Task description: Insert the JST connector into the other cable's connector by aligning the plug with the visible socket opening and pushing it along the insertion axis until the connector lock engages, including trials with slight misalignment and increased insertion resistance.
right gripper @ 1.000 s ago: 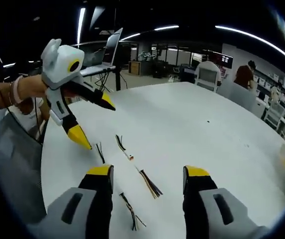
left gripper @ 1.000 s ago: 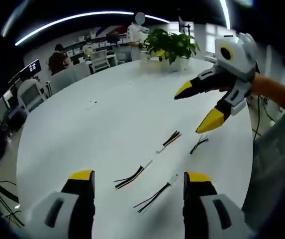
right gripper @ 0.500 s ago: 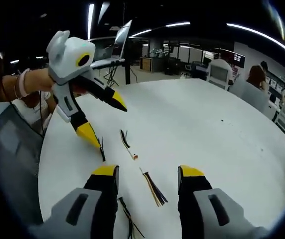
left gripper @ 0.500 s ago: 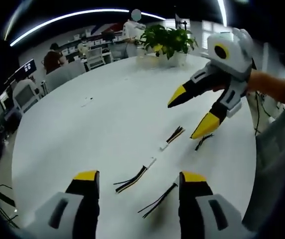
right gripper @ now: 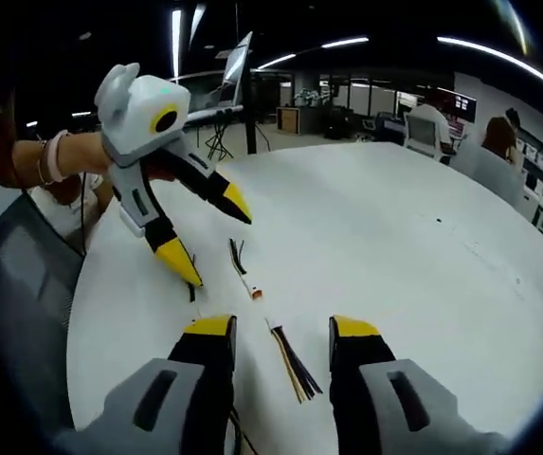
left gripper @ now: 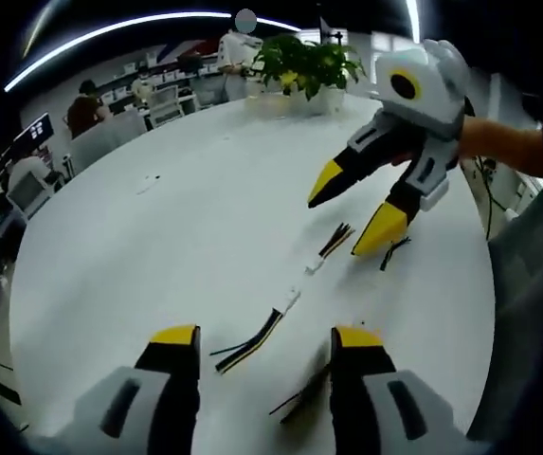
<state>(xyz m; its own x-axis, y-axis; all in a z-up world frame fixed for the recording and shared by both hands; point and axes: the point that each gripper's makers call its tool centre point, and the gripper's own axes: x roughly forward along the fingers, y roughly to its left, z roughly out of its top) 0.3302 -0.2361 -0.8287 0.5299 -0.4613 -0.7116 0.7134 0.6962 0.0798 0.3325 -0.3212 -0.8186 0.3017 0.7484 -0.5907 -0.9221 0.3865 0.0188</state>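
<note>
Several short wire leads lie on the white round table (left gripper: 157,237). A black-and-yellow lead (left gripper: 252,341) with a white connector (left gripper: 290,301) lies just ahead of my left gripper (left gripper: 264,339), which is open and holds nothing. A multicoloured lead (left gripper: 334,243) lies further on, under the open right gripper (left gripper: 339,226). In the right gripper view that multicoloured lead (right gripper: 295,365) lies between the jaws of my open right gripper (right gripper: 282,329). The other lead (right gripper: 238,256) ends in a small connector (right gripper: 255,292) below the open left gripper (right gripper: 217,246).
A black lead (left gripper: 394,251) lies to the right, another (left gripper: 299,398) beside my right jaw. A potted plant (left gripper: 304,66) stands at the table's far edge. A laptop (right gripper: 233,66) stands beyond the table. People and chairs are in the background. The table edge (right gripper: 81,284) is near.
Both grippers have closed in on the leads and on each other. The right gripper has come down over the multicoloured lead. Both stay open.
</note>
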